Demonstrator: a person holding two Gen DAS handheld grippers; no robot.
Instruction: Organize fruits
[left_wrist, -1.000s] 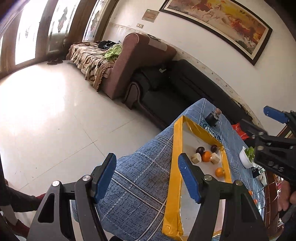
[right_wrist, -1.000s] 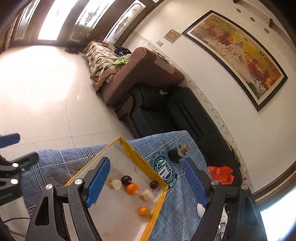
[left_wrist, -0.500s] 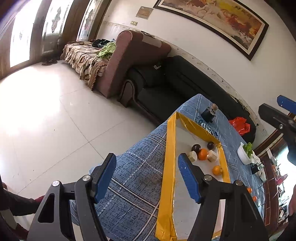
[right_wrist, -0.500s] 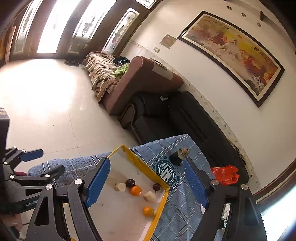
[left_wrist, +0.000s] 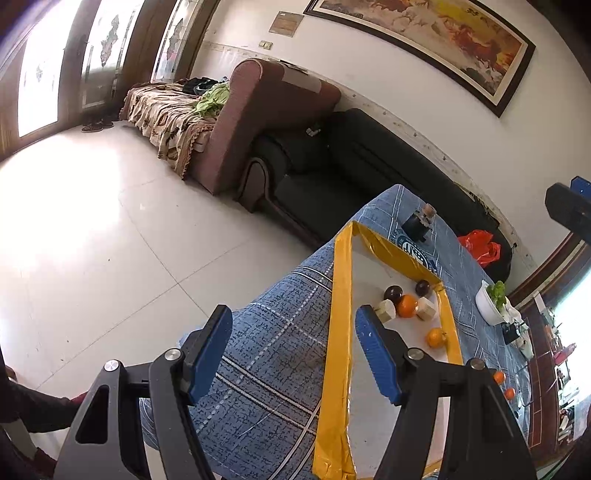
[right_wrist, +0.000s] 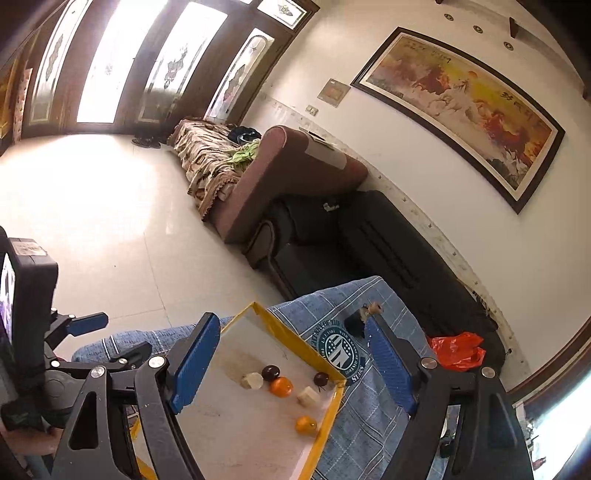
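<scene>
My left tongs (left_wrist: 293, 341) hang released over the near end of the bench (left_wrist: 266, 354), nothing between their blue pads. My right tongs (right_wrist: 290, 356) are likewise spread wide and grasp nothing; through their gap I look down onto the fruit.

The bench is draped in a blue plaid cloth (right_wrist: 373, 417). On it lies a white panel edged with yellow tape (left_wrist: 338, 325), and all the fruit I can make out clearly sits inside that border, bunched toward the far right corner. There are two dark plums: one (right_wrist: 270, 372) just beside a pale peeled chunk (right_wrist: 252, 380), the other (right_wrist: 321, 379) close to the yellow corner. An orange (right_wrist: 281, 386) sits between the two pale chunks, touching or nearly touching the first plum. The second pale chunk (right_wrist: 308, 397) lies just right of it. A second orange (right_wrist: 305, 424) rests apart from the cluster, nearer to me and close to the right-hand tape.

From the left view I also see two small orange fruits (left_wrist: 499, 377) outside the tape, farther right on the cloth, and a white bowl with greens (left_wrist: 487, 302). A small dark corked bottle (left_wrist: 417, 223) stands beyond the far tape edge, near a round printed emblem (right_wrist: 341, 349). A red plastic bag (right_wrist: 456, 350) lies on the black sofa (left_wrist: 332, 170) behind.
</scene>
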